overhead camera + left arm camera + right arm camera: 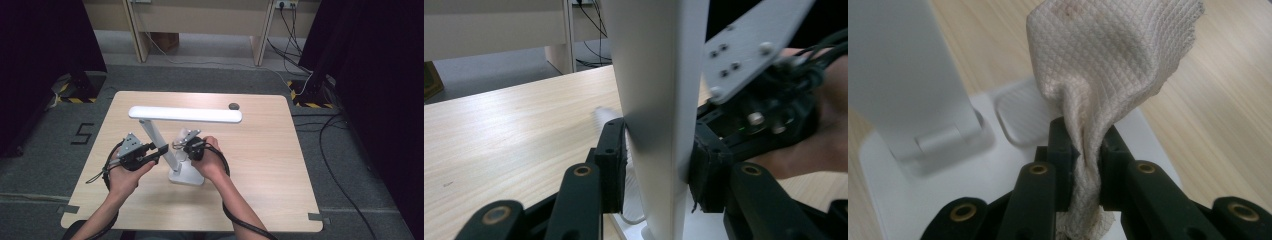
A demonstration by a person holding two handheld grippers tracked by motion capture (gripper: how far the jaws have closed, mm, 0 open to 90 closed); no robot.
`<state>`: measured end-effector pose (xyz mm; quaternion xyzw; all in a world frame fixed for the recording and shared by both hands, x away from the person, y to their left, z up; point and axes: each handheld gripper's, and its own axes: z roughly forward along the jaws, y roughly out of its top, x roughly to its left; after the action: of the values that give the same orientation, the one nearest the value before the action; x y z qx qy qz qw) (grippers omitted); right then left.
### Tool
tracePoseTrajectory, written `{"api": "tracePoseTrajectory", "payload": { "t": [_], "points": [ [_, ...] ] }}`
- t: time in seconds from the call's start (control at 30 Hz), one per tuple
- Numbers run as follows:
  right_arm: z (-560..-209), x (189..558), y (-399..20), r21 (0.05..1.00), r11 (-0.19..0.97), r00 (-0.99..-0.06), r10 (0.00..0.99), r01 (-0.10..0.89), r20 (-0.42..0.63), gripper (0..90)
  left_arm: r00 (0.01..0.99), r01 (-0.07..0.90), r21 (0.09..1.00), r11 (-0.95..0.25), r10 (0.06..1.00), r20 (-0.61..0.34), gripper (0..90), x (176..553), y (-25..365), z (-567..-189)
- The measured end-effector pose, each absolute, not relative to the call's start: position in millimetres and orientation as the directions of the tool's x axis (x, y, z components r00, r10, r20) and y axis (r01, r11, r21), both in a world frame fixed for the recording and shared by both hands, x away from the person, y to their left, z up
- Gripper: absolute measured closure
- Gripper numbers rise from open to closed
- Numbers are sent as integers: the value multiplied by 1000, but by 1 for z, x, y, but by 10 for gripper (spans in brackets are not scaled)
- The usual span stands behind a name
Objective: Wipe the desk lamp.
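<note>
The desk lamp point(182, 150) stands at the counter's point(260, 165) centre. The left gripper point(161, 151) has its fingers point(611, 150) clamped on the lamp's stem; the right gripper point(187, 145), at 3 o'clock of the stem, pinches a wiping cloth point(1108, 65) above the base point(1013, 165). Wiping looks underway; how much is clean is hard to make out.

Grey carpet floor point(45, 145), black curtains point(40, 50), wooden desk legs point(261, 45).

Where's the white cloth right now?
The white cloth is pinched in the right gripper, just above the lamp base, right of the lamp's upright arm in the high view.
</note>
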<state>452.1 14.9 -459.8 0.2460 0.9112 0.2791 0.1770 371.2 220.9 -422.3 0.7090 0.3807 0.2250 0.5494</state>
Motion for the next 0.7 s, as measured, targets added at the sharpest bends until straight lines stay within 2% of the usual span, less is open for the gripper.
{"api": "tracePoseTrajectory", "payload": {
  "t": [0.2,0.27,0.7],
  "points": [
    [-473,458,32,572,742,-831,527,349,-176,806,611,290,952,-96,784,-107,628,372,222,-423],
    [-475,459,29,585,740,-830,524,333,-190,807,612,285,954,-92,784,-107,630,372,221,-424],
    [-481,455,12,588,713,-802,572,382,-173,810,606,282,955,-95,789,-101,633,371,220,-424]
  ]
}}
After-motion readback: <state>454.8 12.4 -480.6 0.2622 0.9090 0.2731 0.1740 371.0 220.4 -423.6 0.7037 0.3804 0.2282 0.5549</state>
